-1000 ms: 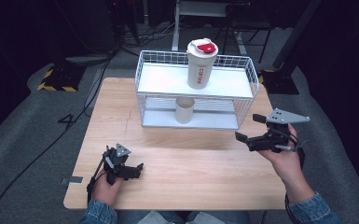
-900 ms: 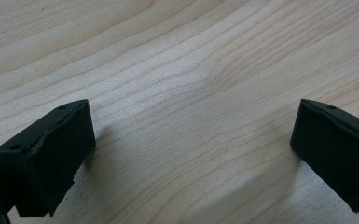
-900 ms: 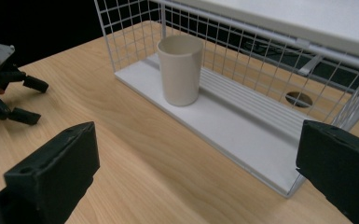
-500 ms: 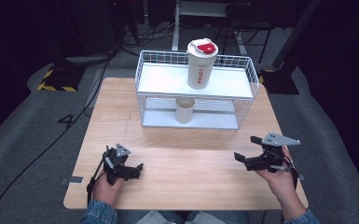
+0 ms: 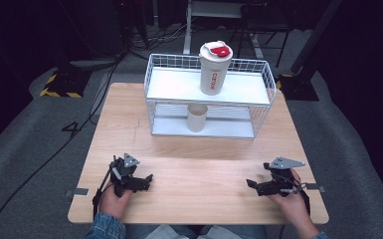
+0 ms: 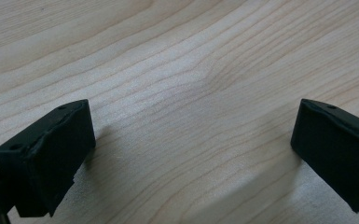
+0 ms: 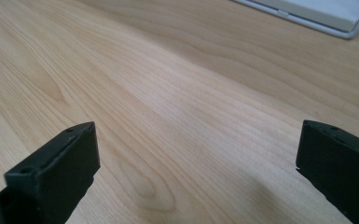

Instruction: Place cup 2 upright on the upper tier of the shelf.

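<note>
A white two-level wire rack (image 5: 261,69) stands at the back of the wooden table (image 5: 199,154). On its top shelf is a tall white tumbler with a red-marked lid (image 5: 215,67); a small beige cup (image 5: 197,117) sits on the lower shelf. My left gripper (image 5: 146,180) rests on the table near the front left, jaws wide apart over bare wood (image 6: 191,121). My right gripper (image 5: 251,185) lies low at the front right, open, with nothing between its jaws (image 7: 196,154). A corner of the rack's base (image 7: 317,14) shows in the right gripper view.
Grey carpet surrounds the table, with cables and a black-and-yellow striped block (image 5: 59,84) at the back left. A dark stand (image 5: 298,79) is behind the rack on the right. Bare wood lies between the grippers and the rack.
My right gripper has come down and back toward the front right edge of the table, from raised near the rack to lying low. The left gripper has stayed put.
</note>
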{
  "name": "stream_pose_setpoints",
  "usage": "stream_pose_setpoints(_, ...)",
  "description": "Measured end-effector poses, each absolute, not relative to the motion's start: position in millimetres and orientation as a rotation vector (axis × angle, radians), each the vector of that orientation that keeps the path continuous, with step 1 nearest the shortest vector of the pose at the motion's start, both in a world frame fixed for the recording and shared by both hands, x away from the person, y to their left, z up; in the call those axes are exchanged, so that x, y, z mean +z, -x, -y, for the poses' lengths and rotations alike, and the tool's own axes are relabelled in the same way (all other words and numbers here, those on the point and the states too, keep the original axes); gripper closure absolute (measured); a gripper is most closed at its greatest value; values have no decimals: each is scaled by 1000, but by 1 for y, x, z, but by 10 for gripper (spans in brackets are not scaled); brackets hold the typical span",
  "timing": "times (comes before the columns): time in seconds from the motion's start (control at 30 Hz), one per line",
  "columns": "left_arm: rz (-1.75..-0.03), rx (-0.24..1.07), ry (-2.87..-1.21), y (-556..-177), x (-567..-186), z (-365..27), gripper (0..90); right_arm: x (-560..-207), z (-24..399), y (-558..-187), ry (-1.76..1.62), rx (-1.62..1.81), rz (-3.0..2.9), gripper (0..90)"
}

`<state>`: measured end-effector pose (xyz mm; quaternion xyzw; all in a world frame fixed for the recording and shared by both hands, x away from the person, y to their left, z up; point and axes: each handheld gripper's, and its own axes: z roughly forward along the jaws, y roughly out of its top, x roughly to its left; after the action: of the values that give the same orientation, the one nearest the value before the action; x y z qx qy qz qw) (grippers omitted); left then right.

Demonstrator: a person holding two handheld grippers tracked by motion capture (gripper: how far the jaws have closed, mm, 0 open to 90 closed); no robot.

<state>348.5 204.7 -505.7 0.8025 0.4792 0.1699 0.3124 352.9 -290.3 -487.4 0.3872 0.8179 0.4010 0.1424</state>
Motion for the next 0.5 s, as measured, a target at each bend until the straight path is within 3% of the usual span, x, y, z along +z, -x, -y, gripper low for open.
stream_pose_setpoints(0.5,-1255,446,-2124,-350,-505,-205,1,-506,286,-347,-1103,993,-2393,0)
